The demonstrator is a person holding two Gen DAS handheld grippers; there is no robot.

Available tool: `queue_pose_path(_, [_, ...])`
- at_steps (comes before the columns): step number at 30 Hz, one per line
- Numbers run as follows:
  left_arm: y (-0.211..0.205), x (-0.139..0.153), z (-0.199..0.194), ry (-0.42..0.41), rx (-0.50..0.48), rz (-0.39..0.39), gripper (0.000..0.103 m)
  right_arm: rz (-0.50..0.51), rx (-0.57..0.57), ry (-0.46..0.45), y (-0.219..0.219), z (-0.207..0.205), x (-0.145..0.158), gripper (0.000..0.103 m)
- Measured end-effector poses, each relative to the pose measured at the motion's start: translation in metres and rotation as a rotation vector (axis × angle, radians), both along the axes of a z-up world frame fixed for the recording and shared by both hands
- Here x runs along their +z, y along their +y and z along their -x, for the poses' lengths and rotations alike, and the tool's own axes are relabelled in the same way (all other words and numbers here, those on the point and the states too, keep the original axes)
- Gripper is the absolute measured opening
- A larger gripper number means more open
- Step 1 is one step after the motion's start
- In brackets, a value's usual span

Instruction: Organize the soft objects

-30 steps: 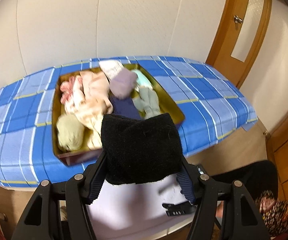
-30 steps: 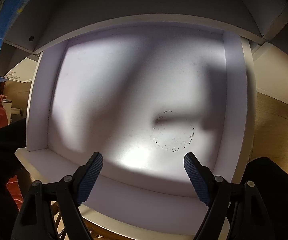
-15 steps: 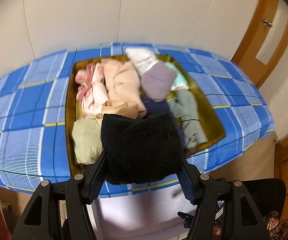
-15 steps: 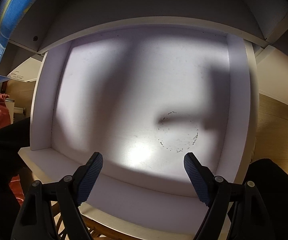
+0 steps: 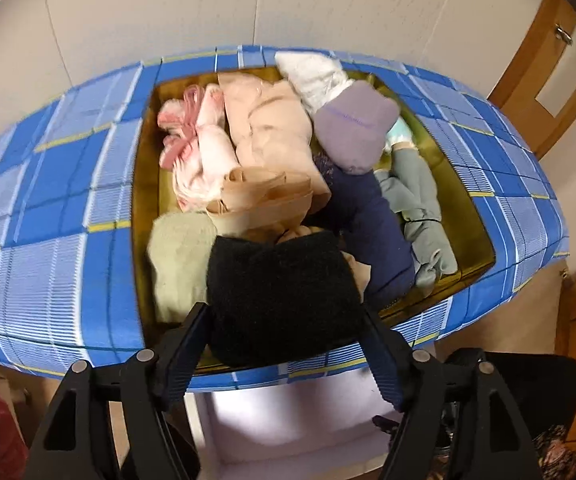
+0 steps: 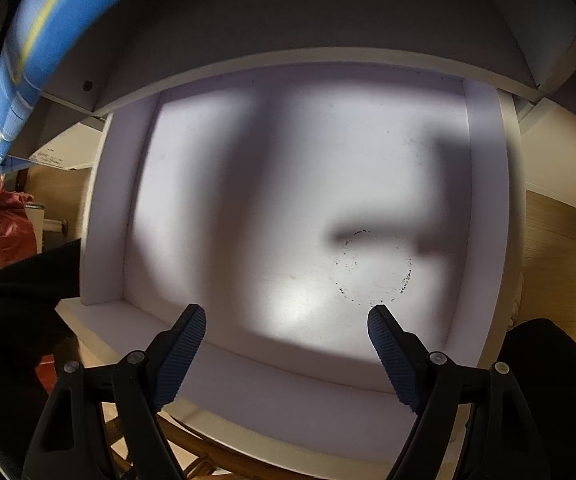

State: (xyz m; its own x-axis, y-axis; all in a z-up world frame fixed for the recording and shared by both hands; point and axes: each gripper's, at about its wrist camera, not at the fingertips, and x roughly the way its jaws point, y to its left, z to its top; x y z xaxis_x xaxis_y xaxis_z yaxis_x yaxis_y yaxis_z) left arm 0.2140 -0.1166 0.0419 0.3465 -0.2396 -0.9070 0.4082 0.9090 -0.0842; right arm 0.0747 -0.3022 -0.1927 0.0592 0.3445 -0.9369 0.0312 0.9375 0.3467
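Dropping step under way: left tongs (image 5: pixel 285 344) opening around the black fuzzy bundle (image 5: pixel 283 296), poised over the near end of the gold tray (image 5: pixel 143 184) of rolled socks and cloths on the blue-checked bench (image 5: pixel 47 208), pads apparently still touching its sides. Right tongs (image 6: pixel 288 344) apart, empty, above the white drawer (image 6: pixel 288 200). Next: probably widening further, letting the bundle settle beside the green roll (image 5: pixel 179 264), then lifting clear.

Left view evenly lit, slightly motion-blurred; white drawer (image 6: pixel 300 208) shows glare, soft shadow bands; fisheye corners dark.
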Motion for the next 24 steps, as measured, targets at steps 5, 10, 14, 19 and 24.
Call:
queue_pose_path(5, [0.007, 0.014, 0.011, -0.077, 0.006, 0.003, 0.074, -0.08, -0.034, -0.082, -0.009, 0.01, 0.035, 0.084])
queue_pose_path(10, [0.01, 0.017, 0.006, -0.13, 0.033, 0.031, 0.073, -0.215, -0.029, -0.281, -0.029, 0.028, 0.112, 0.063])
queue_pose_path(14, [0.007, 0.002, -0.006, -0.09, 0.035, 0.014, 0.067, -0.187, 0.024, -0.46, -0.039, 0.014, 0.188, 0.06])
queue_pose_path(19, [0.011, -0.006, -0.013, -0.076, 0.055, 0.061, 0.067, -0.064, 0.056, -0.581, -0.031, -0.065, 0.256, 0.05])
queue_pose_path(24, [0.011, -0.006, -0.018, -0.09, 0.067, 0.069, 0.067, 0.047, 0.109, -0.576, 0.003, -0.152, 0.267, 0.037])
